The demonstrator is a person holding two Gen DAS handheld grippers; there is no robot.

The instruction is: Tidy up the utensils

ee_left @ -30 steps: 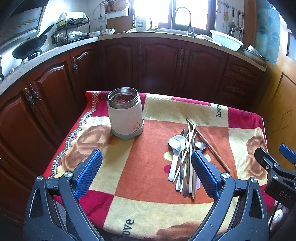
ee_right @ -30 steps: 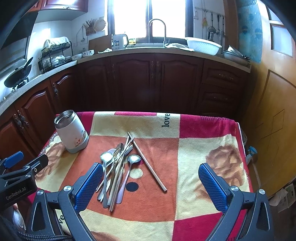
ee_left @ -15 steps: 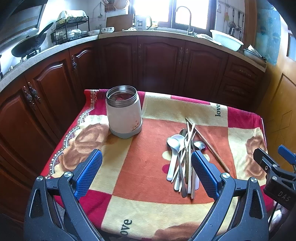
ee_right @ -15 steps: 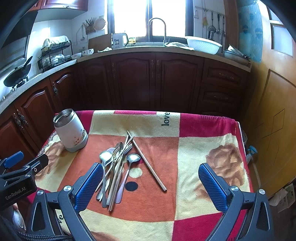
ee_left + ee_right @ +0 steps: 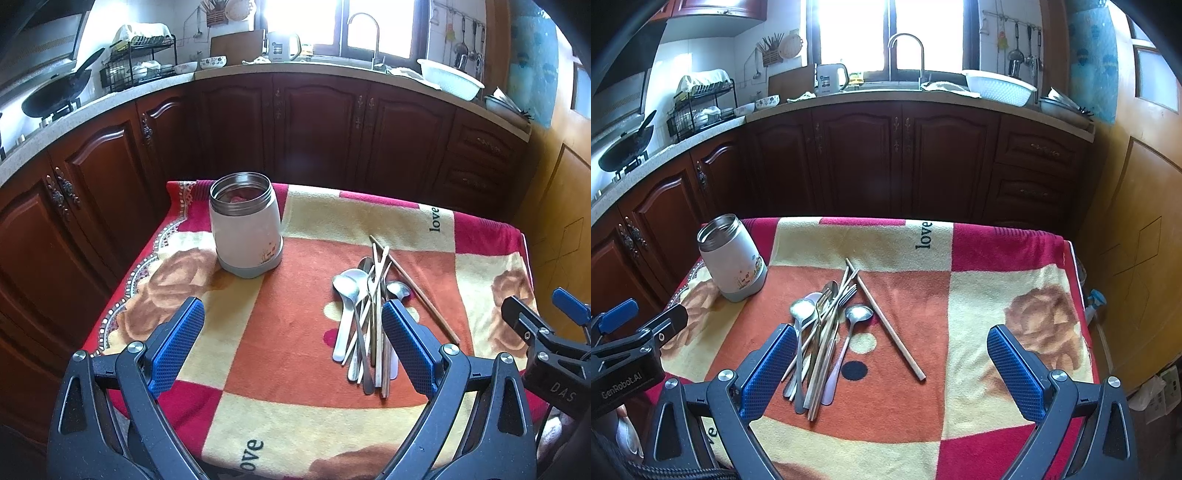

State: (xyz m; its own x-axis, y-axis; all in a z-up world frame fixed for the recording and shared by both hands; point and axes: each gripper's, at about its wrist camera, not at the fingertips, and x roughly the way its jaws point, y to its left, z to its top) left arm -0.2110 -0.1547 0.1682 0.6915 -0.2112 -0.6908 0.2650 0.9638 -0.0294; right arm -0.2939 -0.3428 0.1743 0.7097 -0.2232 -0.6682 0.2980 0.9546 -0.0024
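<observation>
On the left of the tabletop stands a white jar (image 5: 246, 229) with a steel rim, upright and lidless, small coloured pictures printed low on its side; in the right wrist view it sits at the far left corner of the blanket (image 5: 979, 288). The blanket covering the tabletop is checked in red, cream and orange with brown roses, and the word "love" is woven into it in black, once near the far edge and once near the front edge. The left gripper (image 5: 293, 350) hovers above the front of the tabletop with its blue-padded jaws spread wide and nothing between them. Right of the jar, well apart from it, the utensils (image 5: 822, 332) lie in a loose heap on an orange square: several steel spoons, a fork and pale chopsticks overlapping one another, handles toward the camera. One chopstick (image 5: 886, 321) lies just beside the heap, angled away to the right. The right gripper (image 5: 892, 369) also hangs over the front edge, its jaws released and empty, the heap just ahead of its left finger. The left gripper's body reads "GenRobot.AI" in the right wrist view; the right gripper's body shows "DAS" in the left wrist view.
</observation>
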